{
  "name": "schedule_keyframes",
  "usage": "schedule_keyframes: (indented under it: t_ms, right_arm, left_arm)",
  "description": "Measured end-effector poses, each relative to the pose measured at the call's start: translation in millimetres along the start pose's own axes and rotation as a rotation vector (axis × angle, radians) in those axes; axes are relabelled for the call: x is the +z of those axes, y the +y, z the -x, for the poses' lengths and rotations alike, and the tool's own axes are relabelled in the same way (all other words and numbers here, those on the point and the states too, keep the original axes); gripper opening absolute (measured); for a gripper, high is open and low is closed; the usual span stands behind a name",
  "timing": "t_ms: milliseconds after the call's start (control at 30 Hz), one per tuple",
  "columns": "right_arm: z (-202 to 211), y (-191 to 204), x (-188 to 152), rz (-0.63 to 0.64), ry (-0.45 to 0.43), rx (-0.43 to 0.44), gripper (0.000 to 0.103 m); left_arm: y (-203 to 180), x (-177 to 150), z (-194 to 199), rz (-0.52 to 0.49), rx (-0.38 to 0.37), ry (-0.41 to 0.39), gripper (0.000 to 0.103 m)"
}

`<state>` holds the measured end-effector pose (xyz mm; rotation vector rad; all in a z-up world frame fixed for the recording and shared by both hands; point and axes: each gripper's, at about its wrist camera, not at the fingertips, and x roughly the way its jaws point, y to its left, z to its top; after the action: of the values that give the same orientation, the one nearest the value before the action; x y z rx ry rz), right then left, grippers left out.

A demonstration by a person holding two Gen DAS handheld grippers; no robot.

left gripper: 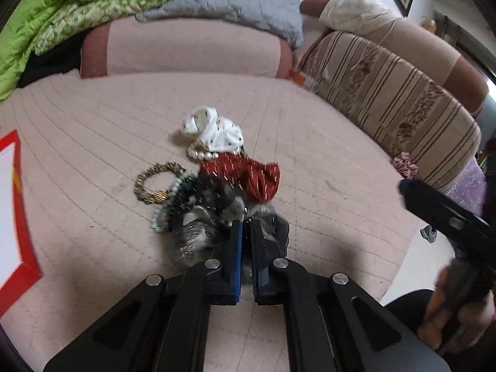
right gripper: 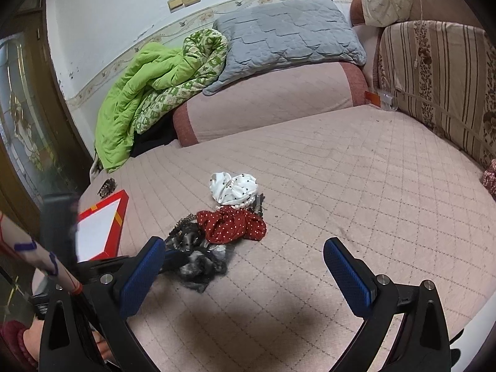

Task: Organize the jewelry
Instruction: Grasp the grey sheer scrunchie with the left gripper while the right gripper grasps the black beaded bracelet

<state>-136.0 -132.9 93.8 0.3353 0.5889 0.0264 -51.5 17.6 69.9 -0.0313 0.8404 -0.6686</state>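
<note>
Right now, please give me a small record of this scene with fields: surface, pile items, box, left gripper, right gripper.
surface: pink quilted bedspread
pile items: white dotted scrunchie, pearl bracelet, red dotted scrunchie, gold-and-black bangle, grey-black scrunchie
box: red-rimmed box with white inside, left of the pile
left gripper: fingers nearly together at the grey-black scrunchie; whether it grips the fabric is unclear
right gripper: fingers wide apart, holding nothing, above the bedspread near the pile
</note>
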Motion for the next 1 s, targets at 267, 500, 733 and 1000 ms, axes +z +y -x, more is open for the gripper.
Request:
schedule_keyframes:
  t_ms: [267, 500, 733, 1000]
  right_arm:
    - [-7.7, 16.3, 0.0, 0.016, 0.009, 0.019, 0.103]
    - [-19.6, 26.0, -0.9, 0.051, 0.050, 0.014, 0.103]
    - [-52.3, 61.0, -6.3, 0.114, 0.131, 0.122, 0.100]
    - [-117.5, 85.4, 1.6, 0.016, 0.262, 0.184, 0.092]
  left_arm:
    - [29.9, 2.8, 55.1, 0.059, 0.000, -0.092, 0.005]
    - [63.7, 3.6, 95.0, 0.099, 0.070, -0.180, 0.005]
    - [91.5, -2.1, 110.3, 0.140, 0.100, -0.181, 0.005]
    - [98.6, -14.9, 105.6, 0.158, 0.069, -0.095, 0.061]
